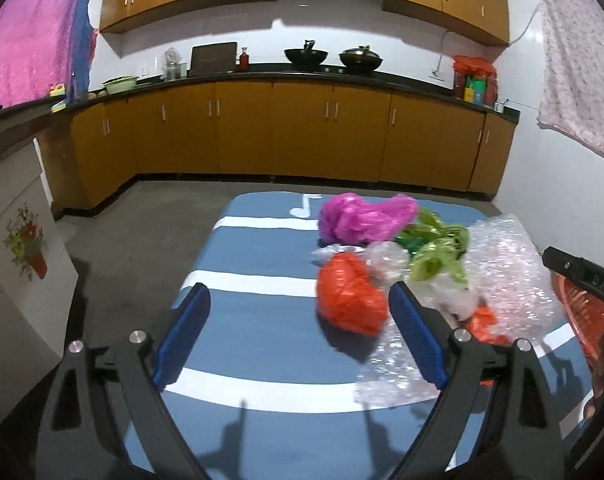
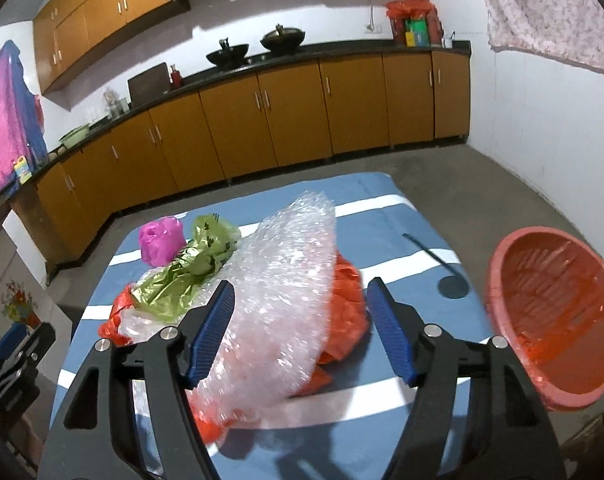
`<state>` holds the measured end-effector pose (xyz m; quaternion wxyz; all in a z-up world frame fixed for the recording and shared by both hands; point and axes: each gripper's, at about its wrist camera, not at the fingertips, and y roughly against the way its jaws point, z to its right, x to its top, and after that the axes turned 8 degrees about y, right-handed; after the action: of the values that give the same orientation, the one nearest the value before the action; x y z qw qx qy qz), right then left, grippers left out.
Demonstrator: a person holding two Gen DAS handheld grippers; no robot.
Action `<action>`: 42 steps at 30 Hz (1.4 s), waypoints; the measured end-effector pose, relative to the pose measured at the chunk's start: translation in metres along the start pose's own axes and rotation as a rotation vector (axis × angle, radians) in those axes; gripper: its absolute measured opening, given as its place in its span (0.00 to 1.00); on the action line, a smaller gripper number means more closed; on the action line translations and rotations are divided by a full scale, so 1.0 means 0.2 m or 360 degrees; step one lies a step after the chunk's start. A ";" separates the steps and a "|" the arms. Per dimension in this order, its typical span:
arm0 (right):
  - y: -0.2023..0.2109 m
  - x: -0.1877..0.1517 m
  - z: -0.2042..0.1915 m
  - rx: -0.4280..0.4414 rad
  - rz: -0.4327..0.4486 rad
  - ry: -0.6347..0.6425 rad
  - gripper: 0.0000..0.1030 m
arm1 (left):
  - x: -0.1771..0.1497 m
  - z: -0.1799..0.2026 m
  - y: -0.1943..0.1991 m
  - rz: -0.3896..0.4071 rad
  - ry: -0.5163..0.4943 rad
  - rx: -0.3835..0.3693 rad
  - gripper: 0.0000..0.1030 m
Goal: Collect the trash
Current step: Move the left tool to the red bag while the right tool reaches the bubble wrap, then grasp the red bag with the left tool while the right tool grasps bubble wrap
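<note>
A pile of trash lies on a blue table with white stripes [image 1: 262,312]: an orange plastic bag [image 1: 348,298], a magenta bag [image 1: 362,216], green wrapping [image 1: 438,252], clear plastic and a bubble wrap sheet [image 1: 506,276]. My left gripper [image 1: 302,300] is open above the table, the orange bag near its right finger. My right gripper [image 2: 302,300] is open with the bubble wrap [image 2: 286,288] between its fingers, over an orange bag [image 2: 344,312]. The magenta bag [image 2: 160,240] and green wrapping [image 2: 200,264] lie farther left.
A red plastic basket [image 2: 558,320] stands at the table's right edge; it also shows in the left wrist view [image 1: 582,312]. Wooden kitchen cabinets [image 1: 294,132] with a dark counter line the far wall. A white cabinet [image 1: 18,280] stands at the left.
</note>
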<state>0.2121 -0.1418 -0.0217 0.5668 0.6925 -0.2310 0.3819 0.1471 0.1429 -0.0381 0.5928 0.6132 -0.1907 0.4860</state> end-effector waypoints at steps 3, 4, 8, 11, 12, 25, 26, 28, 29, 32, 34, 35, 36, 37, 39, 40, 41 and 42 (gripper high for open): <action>-0.07 0.00 -0.03 -0.0006 -0.0072 0.0004 0.73 | 0.00 -0.04 -0.02 -0.0011 0.0017 -0.0003 0.86; -0.08 -0.01 -0.04 -0.0006 -0.0099 0.0016 0.73 | -0.01 -0.05 -0.03 -0.0015 0.0020 -0.0005 0.86; -0.11 -0.05 -0.06 0.0037 -0.0152 0.0061 0.42 | -0.02 -0.07 -0.08 -0.0041 0.0029 -0.0022 0.86; -0.10 -0.06 -0.08 0.0063 -0.0134 0.0073 0.20 | -0.03 -0.08 -0.13 -0.0077 0.0035 -0.0037 0.86; -0.08 -0.05 -0.08 0.0071 -0.0118 0.0069 0.18 | -0.03 -0.08 -0.15 -0.0090 0.0039 -0.0044 0.86; 0.06 -0.02 -0.04 0.0099 0.0052 0.0046 0.13 | -0.02 0.08 -0.45 -0.0250 0.0009 -0.0050 0.78; 0.07 -0.02 -0.03 0.0095 0.0052 0.0042 0.13 | -0.02 0.08 -0.49 -0.0291 0.0016 -0.0058 0.74; 0.07 -0.02 -0.02 0.0092 0.0051 0.0035 0.13 | -0.02 0.09 -0.54 -0.0346 0.0029 -0.0075 0.68; 0.07 -0.02 -0.01 0.0091 0.0051 0.0032 0.13 | -0.02 0.10 -0.56 -0.0370 0.0027 -0.0075 0.67; 0.07 -0.03 0.01 0.0087 0.0048 0.0021 0.13 | -0.04 0.11 -0.63 -0.0440 0.0016 -0.0059 0.67; 0.08 -0.03 0.00 0.0088 0.0048 0.0016 0.13 | -0.04 0.11 -0.66 -0.0484 0.0031 -0.0067 0.67; 0.08 -0.03 0.00 0.0089 0.0047 0.0016 0.13 | -0.05 0.11 -0.67 -0.0494 0.0035 -0.0070 0.67; 0.08 -0.03 0.00 0.0089 0.0047 0.0017 0.13 | -0.05 0.11 -0.68 -0.0504 0.0040 -0.0078 0.66; 0.08 -0.03 0.00 0.0092 0.0045 0.0019 0.13 | -0.05 0.11 -0.68 -0.0512 0.0042 -0.0090 0.60; 0.08 -0.03 -0.01 0.0093 0.0046 0.0019 0.13 | -0.05 0.11 -0.69 -0.0522 0.0033 -0.0123 0.46; 0.08 -0.04 0.00 0.0093 0.0046 0.0018 0.13 | -0.05 0.11 -0.69 -0.0516 0.0019 -0.0127 0.43; 0.08 -0.04 0.00 0.0093 0.0048 0.0016 0.13 | -0.05 0.12 -0.67 -0.0501 0.0000 -0.0116 0.41; 0.09 -0.04 0.00 0.0094 0.0051 0.0014 0.13 | -0.05 0.12 -0.66 -0.0494 -0.0005 -0.0117 0.40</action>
<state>0.1939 -0.1471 -0.0169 0.5411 0.7033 -0.2282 0.4007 0.2583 0.1480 -0.1148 0.6825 0.6140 -0.1122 0.3803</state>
